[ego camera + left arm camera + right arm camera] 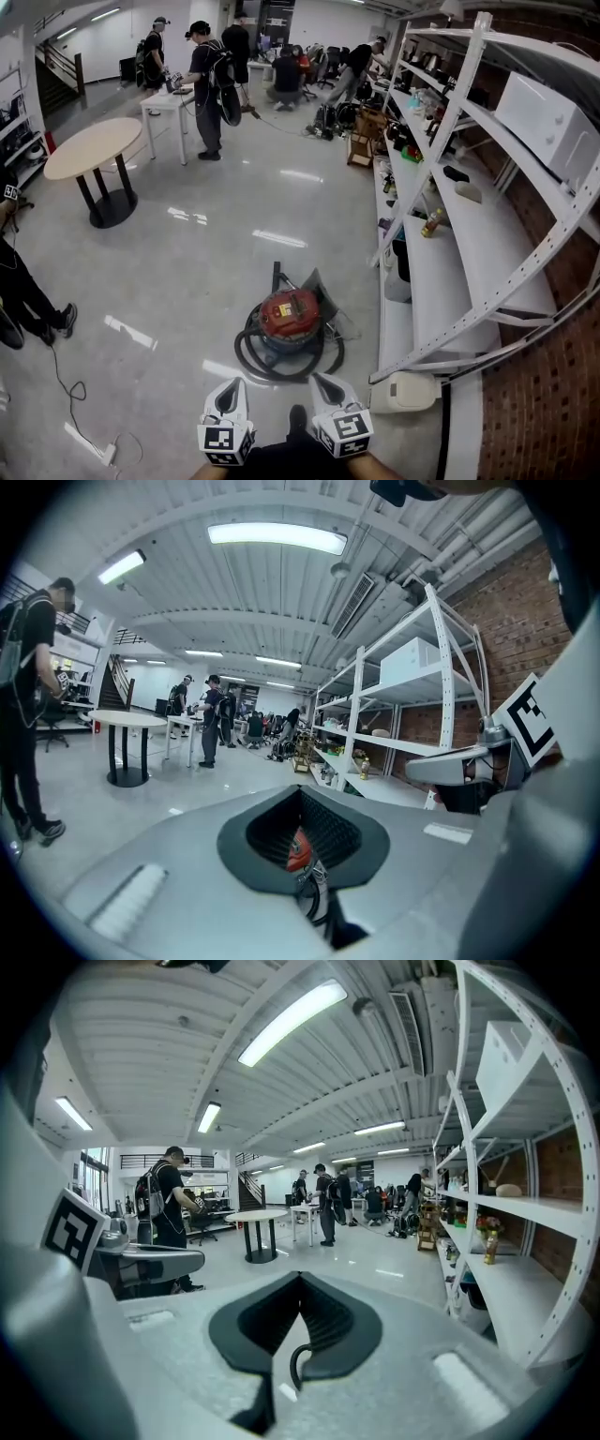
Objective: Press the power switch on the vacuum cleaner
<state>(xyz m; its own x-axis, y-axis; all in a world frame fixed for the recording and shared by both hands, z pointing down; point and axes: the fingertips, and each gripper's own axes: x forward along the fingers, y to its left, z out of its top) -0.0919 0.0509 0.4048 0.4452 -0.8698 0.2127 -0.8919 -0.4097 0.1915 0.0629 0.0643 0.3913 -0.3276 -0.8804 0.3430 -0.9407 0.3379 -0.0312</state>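
The vacuum cleaner (pixel 289 315) stands on the glossy floor just ahead of me, a round body with a red top. Its black hose (pixel 272 364) is coiled around the base. My left gripper (pixel 232 386) and right gripper (pixel 323 382) hang side by side at the bottom of the head view, short of the hose and above it. Both are shut with nothing held. In the left gripper view the jaws (pixel 300 791) meet at the tips, and the red vacuum top (pixel 297 851) shows through the gap below them. In the right gripper view the shut jaws (pixel 300 1277) frame a loop of the black hose (pixel 292 1365).
A white shelving rack (pixel 450 225) with assorted items runs along the right, close to the vacuum. A white appliance (pixel 405 392) sits at its foot. A round table (pixel 92 148) stands far left; a power strip (pixel 97 452) and cable lie near left. Several people stand at the back.
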